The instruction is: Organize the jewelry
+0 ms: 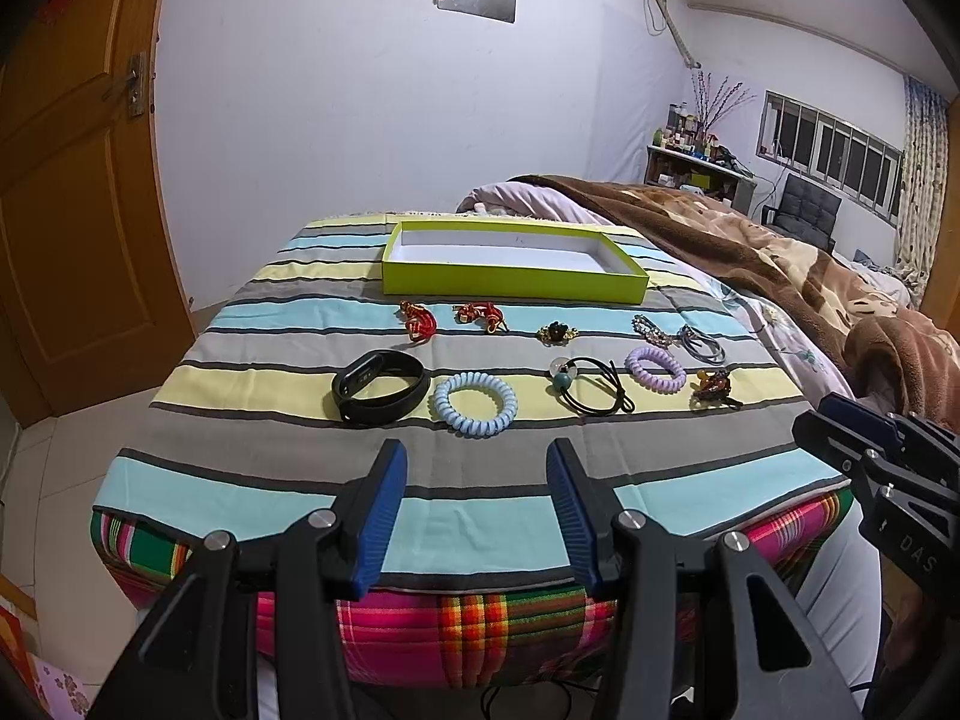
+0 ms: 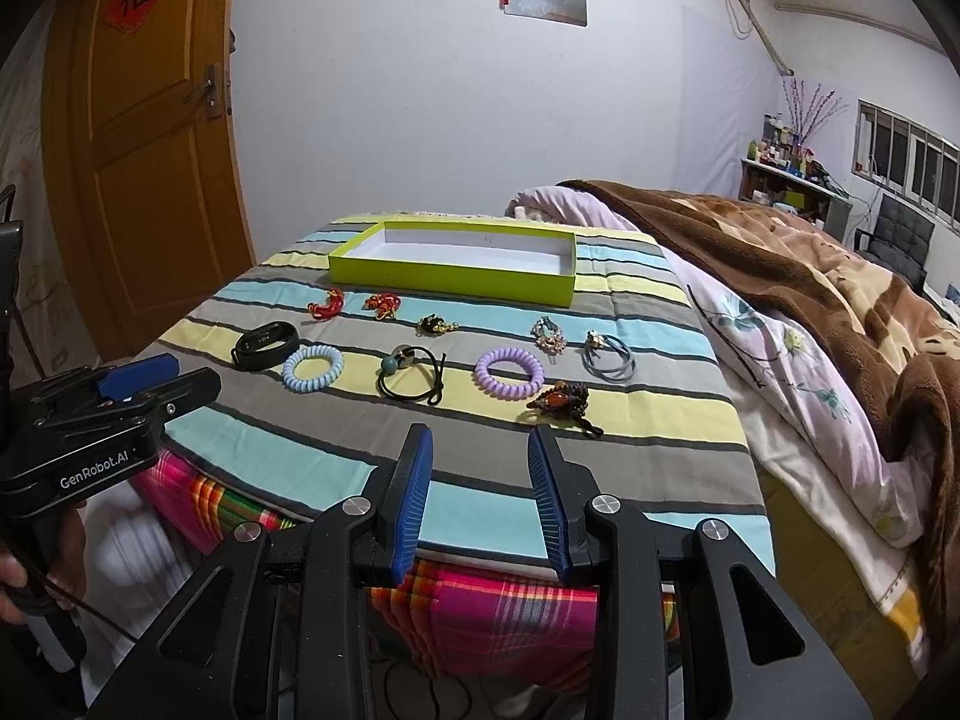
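Note:
A shallow lime-green box point(image 1: 516, 286) point(image 2: 456, 276) with a white inside stands empty at the far end of the striped bed cover. In front of it lie several pieces: two red knotted charms point(image 1: 417, 319), a black wristband point(image 1: 379, 386) point(image 2: 265, 345), a light blue coil hair tie point(image 1: 474, 404) point(image 2: 312, 368), a black elastic with beads point(image 1: 591, 383) point(image 2: 411, 381), a purple coil tie point(image 1: 654, 368) point(image 2: 509, 372), a brown clip point(image 2: 561, 399) and grey elastics point(image 2: 609, 357). My left gripper point(image 1: 477, 450) hovers open near the front edge. My right gripper point(image 2: 480, 435) is open too, holding nothing.
The striped cover point(image 1: 270, 480) drapes over a plaid quilt at the bed's near edge. A brown blanket point(image 2: 810, 276) and floral duvet are heaped on the right. A wooden door point(image 2: 150, 180) stands at the left. A hand holds the left gripper's handle point(image 2: 36, 576).

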